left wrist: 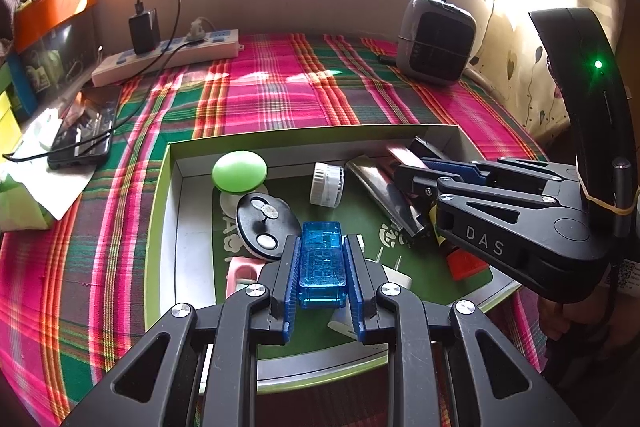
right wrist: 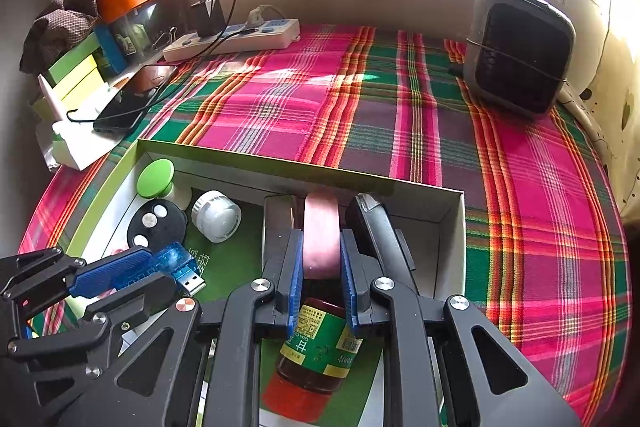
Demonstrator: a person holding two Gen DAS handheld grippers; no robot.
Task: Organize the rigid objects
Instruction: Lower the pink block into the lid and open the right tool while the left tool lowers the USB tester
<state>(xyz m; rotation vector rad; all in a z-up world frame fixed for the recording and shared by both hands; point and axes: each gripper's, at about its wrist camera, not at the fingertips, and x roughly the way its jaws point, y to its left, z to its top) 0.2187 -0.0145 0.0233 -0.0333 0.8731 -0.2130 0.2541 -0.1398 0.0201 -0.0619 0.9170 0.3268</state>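
1. Left gripper (left wrist: pixel 322 263) clamped on a translucent blue USB adapter (left wrist: pixel 322 265), blue pads pressed to both long sides; metal plug visible in the right wrist view, pointing toward 4 o'clock.
2. Held above the green-floored cardboard box (left wrist: pixel 280 137), near its 6 o'clock edge in the left wrist view.
3. Right gripper (right wrist: pixel 321 267) closed on a pink rounded object (right wrist: pixel 321 235), one pad on each flank; whether lifted or resting on the box floor, impossible to tell.
4. Directly below that grip, at 6 o'clock in the right wrist view, lay a dark jar with a green label (right wrist: pixel 320 339) and a red cap.
5. Flanking the pink object: a shiny metal piece (right wrist: pixel 278 215) at 9 o'clock, a black device (right wrist: pixel 374 223) at 3 o'clock.
6. Also inside the box: a green round lid (left wrist: pixel 239 171) at 10 o'clock, a black key fob (left wrist: pixel 266 225) just beside it, a white ribbed cap (left wrist: pixel 327 183) toward 12 o'clock.
7. Beyond the box, on the plaid cloth (left wrist: pixel 280 87): a power strip (left wrist: pixel 168 57) at 11 o'clock, a phone (left wrist: pixel 86 127) at 9 o'clock, a grey heater (left wrist: pixel 434 39) at 1 o'clock.
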